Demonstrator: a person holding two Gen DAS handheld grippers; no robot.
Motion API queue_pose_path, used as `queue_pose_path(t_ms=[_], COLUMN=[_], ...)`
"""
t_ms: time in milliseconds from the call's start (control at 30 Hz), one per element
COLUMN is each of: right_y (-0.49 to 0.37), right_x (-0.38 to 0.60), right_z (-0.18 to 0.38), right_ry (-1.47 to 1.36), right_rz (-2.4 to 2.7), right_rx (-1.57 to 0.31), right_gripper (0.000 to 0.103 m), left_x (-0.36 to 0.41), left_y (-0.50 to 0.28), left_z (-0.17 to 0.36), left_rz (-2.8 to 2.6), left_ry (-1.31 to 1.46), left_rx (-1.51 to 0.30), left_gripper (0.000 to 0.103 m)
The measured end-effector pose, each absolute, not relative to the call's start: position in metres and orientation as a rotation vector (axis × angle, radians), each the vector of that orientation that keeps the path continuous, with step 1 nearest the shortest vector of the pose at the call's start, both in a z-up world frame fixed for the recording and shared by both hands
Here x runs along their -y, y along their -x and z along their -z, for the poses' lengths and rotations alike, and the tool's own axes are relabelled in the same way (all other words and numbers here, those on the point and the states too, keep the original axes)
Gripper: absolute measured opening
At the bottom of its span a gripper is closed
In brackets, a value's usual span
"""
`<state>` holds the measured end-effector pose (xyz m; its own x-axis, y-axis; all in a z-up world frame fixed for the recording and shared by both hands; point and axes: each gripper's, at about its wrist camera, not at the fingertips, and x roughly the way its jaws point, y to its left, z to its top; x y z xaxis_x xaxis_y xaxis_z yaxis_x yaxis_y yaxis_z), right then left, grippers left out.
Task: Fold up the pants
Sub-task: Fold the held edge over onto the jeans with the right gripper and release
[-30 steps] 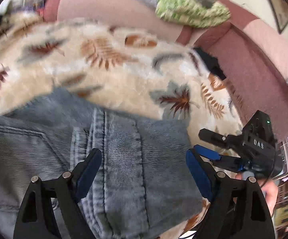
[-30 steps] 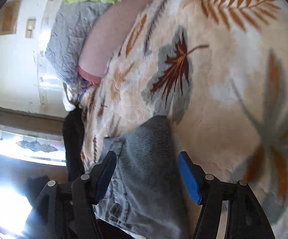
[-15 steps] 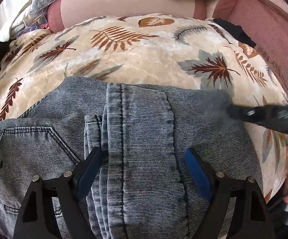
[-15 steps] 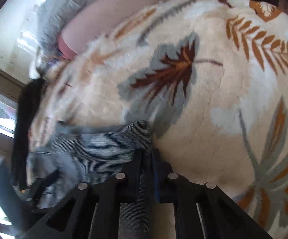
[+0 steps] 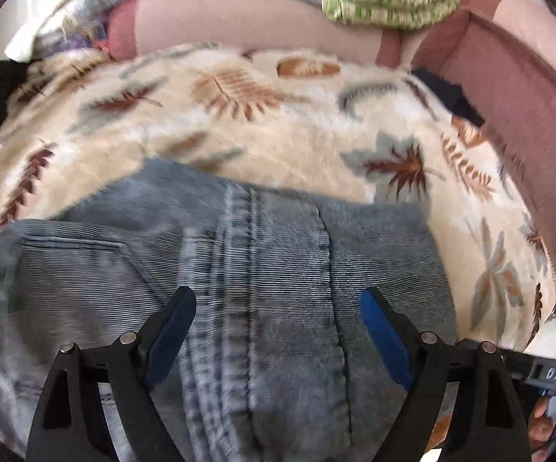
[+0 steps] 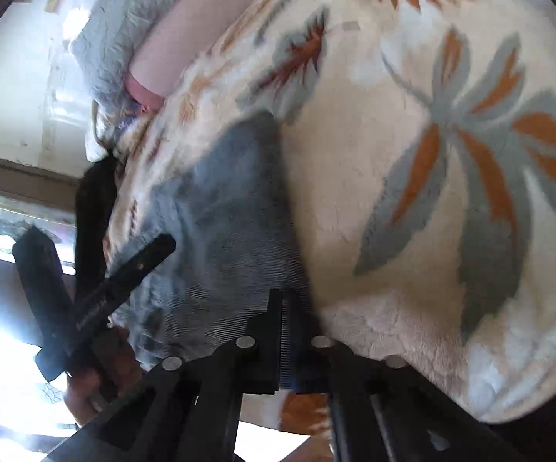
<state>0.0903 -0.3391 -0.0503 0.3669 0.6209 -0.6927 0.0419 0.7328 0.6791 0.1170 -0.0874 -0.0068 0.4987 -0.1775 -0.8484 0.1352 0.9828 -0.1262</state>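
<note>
**A:** Listing item one: pants (image 5: 285, 308), blue-grey denim, lying partly folded on the near part of a leaf-patterned blanket (image 5: 239, 115) that covers a pink sofa (image 5: 528, 123). A thick double-stitched seam runs down the middle; a back pocket shows at the left.

**B:** Handling notes?

**A:** Soft but weighty, I judge. Denim drapes and will sag between two hold points, yet it is stiffer than thin cloth and should keep a crease. Not slippery, not fragile. The seam and the hem are the firmest places to pinch (several layers there, so they may bunch). The fleecy blanket probably drags on the cloth, so lifting should go better than sliding.

**B:** Item two, the tools?

**A:** Left gripper (image 5: 278, 331): jaws spread wide, straddling the central seam from above, holding nothing; I cannot tell whether the blue pads (image 5: 170, 331) touch the cloth. Right gripper (image 6: 287, 331): its jaws have just been closing and are now pinched on the right-hand edge of the pants, ribbed denim visible between them. The left tool also appears in the right wrist view, at the pants' far side from it.

**B:** Where should the left one take hold?

**A:** On the opposite edge, level with the right one's pinch, so the fold line stays straight.
</note>
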Motion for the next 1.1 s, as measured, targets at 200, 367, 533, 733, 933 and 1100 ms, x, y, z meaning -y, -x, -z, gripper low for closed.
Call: queue_pose_path(t_ms=[200,367,533,733,933,1100], right_y=[-0.081,-0.086,-0.093,-0.095,-0.097,-0.096], right_x=[0.326,0.318,0.317,0.310,0.307,0.308], right_z=[0.064,0.027,0.005,-0.001,0.004,0.005], right_ry=[-0.551,-0.380,-0.261,-0.219,-0.209,-0.201], right_rz=[-0.416,-0.335,-0.259,-0.237,-0.226,-0.214], right_rx=[-1.184,-1.130,-1.069,-1.050,-1.052,-1.051], right_gripper=[0.004,0.014,0.038,0.038,0.038,0.038], left_x=[0.090,0.087,0.086,0.087,0.087,0.087], left_y=[-0.097,-0.098,-0.096,-0.094,-0.094,-0.094], left_z=[0.039,0.040,0.040,0.039,0.039,0.040], left_rz=[0.133,0.138,0.145,0.145,0.144,0.143], left_ry=[-0.111,-0.105,-0.103,-0.103,-0.103,-0.104], left_rx=[-1.049,-1.034,-1.014,-1.011,-1.008,-1.007], left_gripper=[0.091,0.092,0.093,0.093,0.093,0.093])
